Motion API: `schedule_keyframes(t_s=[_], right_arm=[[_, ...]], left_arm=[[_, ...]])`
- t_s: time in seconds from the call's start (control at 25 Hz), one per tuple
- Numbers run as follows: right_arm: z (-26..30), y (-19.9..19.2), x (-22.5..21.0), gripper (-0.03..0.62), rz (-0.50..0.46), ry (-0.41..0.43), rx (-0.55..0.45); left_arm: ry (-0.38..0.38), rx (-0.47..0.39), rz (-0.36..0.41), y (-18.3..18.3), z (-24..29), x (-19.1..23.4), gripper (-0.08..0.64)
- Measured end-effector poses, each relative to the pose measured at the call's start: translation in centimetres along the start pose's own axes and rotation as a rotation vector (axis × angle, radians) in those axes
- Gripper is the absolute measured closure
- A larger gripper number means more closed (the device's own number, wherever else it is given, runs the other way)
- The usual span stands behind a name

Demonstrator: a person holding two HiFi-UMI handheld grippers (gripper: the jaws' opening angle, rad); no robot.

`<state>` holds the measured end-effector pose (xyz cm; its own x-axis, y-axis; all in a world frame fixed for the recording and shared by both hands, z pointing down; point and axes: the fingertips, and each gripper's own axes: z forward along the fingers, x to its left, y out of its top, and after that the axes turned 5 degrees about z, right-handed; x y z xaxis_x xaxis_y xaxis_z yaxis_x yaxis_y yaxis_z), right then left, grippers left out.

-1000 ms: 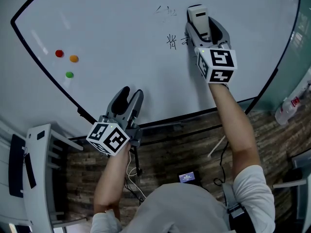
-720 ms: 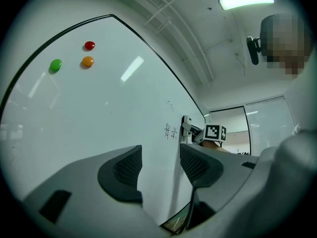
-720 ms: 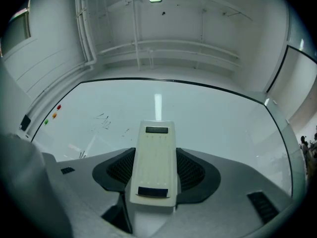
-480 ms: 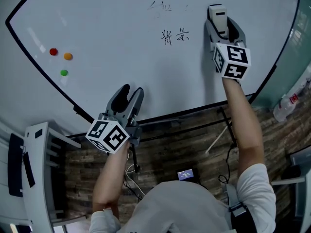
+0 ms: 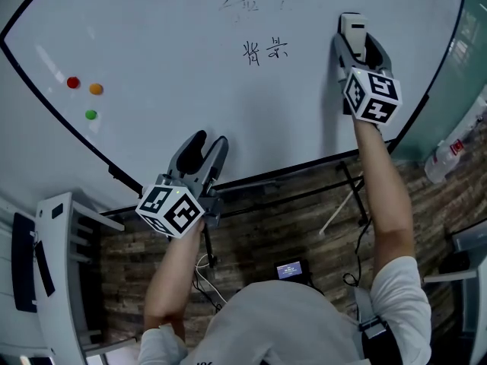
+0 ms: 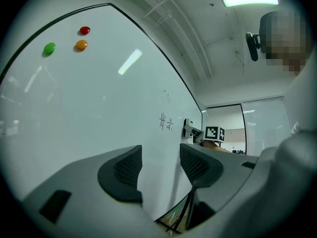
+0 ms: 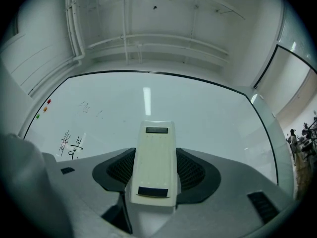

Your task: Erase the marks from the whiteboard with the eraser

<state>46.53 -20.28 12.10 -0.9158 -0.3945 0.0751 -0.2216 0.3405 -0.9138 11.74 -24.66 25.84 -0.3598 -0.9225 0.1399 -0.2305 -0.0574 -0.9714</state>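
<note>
A large whiteboard (image 5: 167, 67) fills the head view. Black handwritten marks (image 5: 264, 51) sit near its top middle, with fainter smudged marks (image 5: 242, 5) above them. My right gripper (image 5: 354, 33) is shut on a cream eraser (image 5: 351, 26), held against the board to the right of the marks. In the right gripper view the eraser (image 7: 154, 162) lies between the jaws and the marks (image 7: 71, 145) are at lower left. My left gripper (image 5: 204, 149) is open and holds nothing, near the board's lower edge; the marks (image 6: 166, 121) show far off in its view.
Red (image 5: 73, 82), orange (image 5: 95, 88) and green (image 5: 90, 115) magnets dot the board's left side. The board's black frame (image 5: 266, 177) runs below both grippers. A white chair (image 5: 57, 272) stands at lower left, a bottle (image 5: 447, 158) at far right, over a brick-pattern floor.
My right gripper has carried the eraser rightward across the board, away from the black marks. The left gripper has barely moved.
</note>
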Motion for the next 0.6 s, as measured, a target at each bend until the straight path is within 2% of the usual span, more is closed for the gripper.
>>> schedule_keyframes(t_s=[0.2, 0.6], right_arm=[[0.0, -0.7, 0.9, 0.321, 0.036, 0.003, -0.027], [-0.2, -0.9, 6.7, 0.321, 0.002, 0.054, -0.070]], left_arm=[[0.004, 0.013, -0.005, -0.6, -0.4, 0.2, 0.313], [0.029, 0.021, -0.020, -1.2, -2.2, 1.8, 0.313]])
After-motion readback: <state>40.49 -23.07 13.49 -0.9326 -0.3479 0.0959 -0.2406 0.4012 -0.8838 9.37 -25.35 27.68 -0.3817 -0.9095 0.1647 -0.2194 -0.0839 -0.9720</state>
